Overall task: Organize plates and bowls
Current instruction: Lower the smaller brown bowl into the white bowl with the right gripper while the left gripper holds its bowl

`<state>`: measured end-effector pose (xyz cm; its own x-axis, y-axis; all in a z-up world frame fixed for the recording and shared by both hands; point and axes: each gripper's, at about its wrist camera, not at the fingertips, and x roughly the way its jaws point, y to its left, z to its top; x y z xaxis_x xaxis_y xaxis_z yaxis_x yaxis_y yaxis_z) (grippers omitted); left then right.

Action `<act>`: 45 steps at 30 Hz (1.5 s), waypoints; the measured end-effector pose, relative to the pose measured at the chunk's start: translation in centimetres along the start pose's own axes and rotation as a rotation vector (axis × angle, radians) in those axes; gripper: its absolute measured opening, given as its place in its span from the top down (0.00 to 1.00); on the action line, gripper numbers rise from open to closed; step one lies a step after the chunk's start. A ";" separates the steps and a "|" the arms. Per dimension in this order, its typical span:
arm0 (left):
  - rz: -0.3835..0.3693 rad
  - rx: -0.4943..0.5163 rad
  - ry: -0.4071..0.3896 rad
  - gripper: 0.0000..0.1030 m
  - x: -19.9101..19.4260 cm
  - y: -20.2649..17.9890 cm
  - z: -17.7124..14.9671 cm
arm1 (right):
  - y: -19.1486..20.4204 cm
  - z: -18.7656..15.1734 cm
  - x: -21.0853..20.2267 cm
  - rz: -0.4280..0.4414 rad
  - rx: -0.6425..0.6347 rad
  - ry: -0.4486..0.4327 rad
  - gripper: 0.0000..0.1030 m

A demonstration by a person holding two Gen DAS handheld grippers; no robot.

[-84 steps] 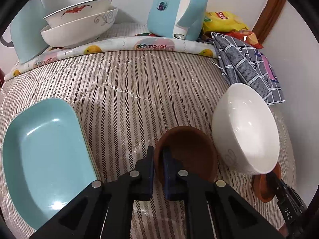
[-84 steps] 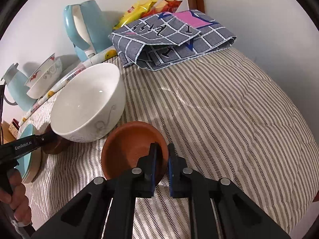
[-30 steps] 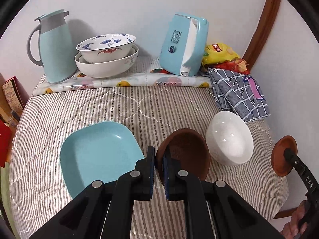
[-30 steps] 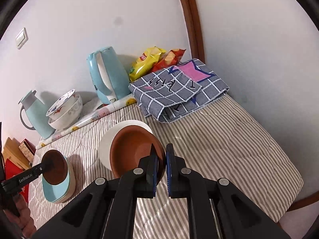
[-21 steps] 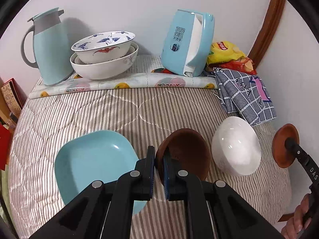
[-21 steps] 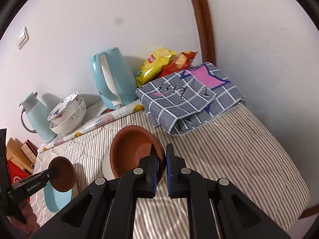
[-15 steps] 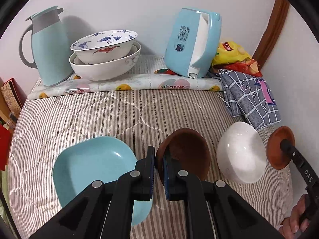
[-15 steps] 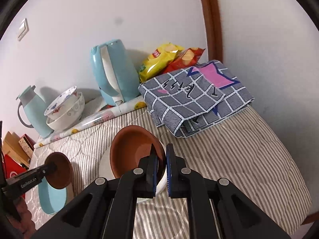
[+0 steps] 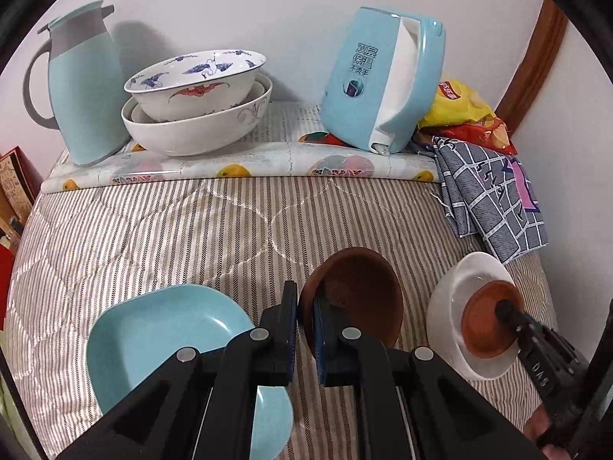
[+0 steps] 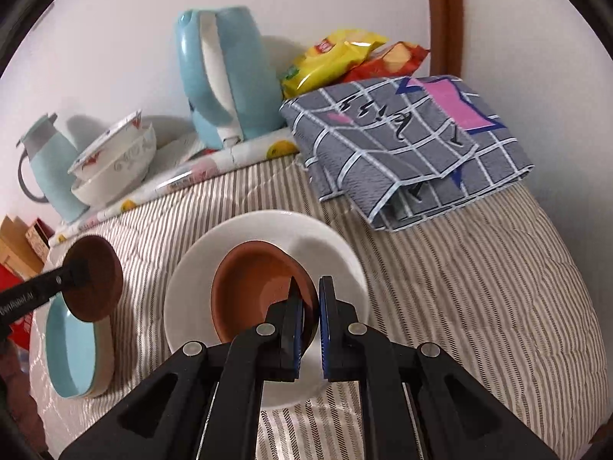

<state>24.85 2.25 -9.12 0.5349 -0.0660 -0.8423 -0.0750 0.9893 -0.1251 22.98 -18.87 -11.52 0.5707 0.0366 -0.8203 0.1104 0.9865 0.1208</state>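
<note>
Your left hand-held gripper (image 9: 305,316) is clamped narrow on the near rim of a dark brown bowl (image 9: 356,291), held above the striped quilt (image 9: 172,230), just right of the light-blue square plate (image 9: 161,341) lying on it; your right hand-held gripper (image 10: 310,306) pinches the rim of a terracotta bowl (image 10: 253,287), jaws nearly closed w/ only the rim between them; that bowl sits inside the white bowl (image 10: 199,287), whether touching its bottom can't be told; white bowl rests on the quilt near the folded grey checked cloth (image 10: 402,145). At the back, against the wall: a stack of patterned bowls (image 9: 195,103) on a fruit-print mat (image 9: 268,165), btwn a light-blue jug (image 9: 84,84) and a blue kettle (image 9: 379,80); snack bags (image 9: 463,111) in the corner beside the cloth.
</note>
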 end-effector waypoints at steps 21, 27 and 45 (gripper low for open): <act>-0.041 -0.015 0.024 0.92 1.6 1.4 0.0 | 1.9 0.5 2.6 -0.067 -0.064 0.091 0.93; -0.052 -0.017 0.019 0.92 1.3 1.7 0.1 | 2.5 0.7 3.4 -0.136 -0.129 0.138 0.89; -0.063 -0.004 0.016 0.92 -0.6 2.6 -0.6 | 3.5 0.4 2.9 -0.169 -0.180 0.118 0.54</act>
<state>23.78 4.78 -9.27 0.5253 -0.1306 -0.8408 -0.0445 0.9826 -0.1805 25.37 -15.37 -13.23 0.4570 -0.1231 -0.8809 0.0438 0.9923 -0.1160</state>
